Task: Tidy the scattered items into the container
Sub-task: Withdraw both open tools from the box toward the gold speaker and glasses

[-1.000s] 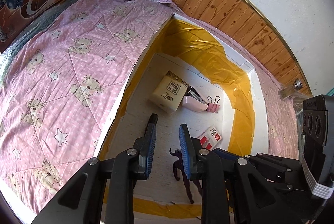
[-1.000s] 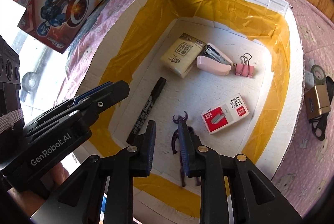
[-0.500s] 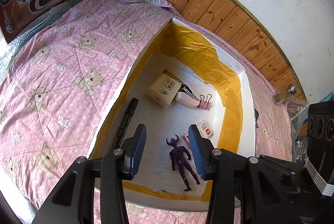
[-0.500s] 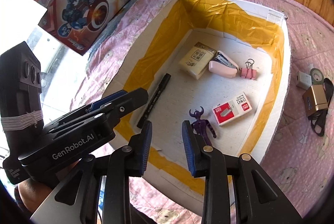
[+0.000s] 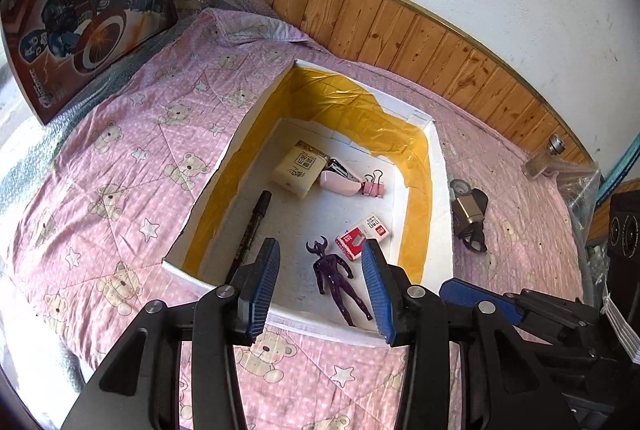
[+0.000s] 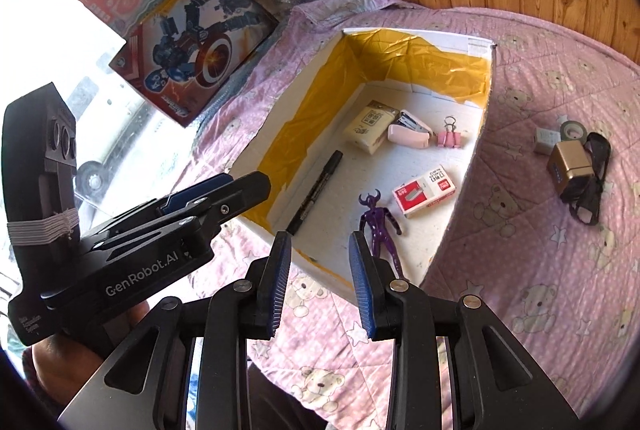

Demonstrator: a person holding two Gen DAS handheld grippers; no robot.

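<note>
The left gripper (image 5: pixel 320 284) is wide apart and holds nothing. The right gripper (image 6: pixel 318 280) is a bit apart and holds nothing too. Just past them, the white box with yellow tape inside (image 6: pixel 486 101) keeps the purple horned toy figure (image 6: pixel 378 226) and black marker pen (image 6: pixel 316 193). Beside the box, a gold metal cube with a black strap (image 6: pixel 570 165) sits on the pink teddy bear quilt (image 6: pixel 540 250), not put away yet.

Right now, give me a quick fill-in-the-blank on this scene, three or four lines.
1. The purple toy figure lies inside the ___.
2. The binder clip is ___ in colour.
3. The gold cube rests on the ___, outside the box.
4. Both hand-held grippers, left and right, are ___.

Missing: box; pink; quilt; open
</note>
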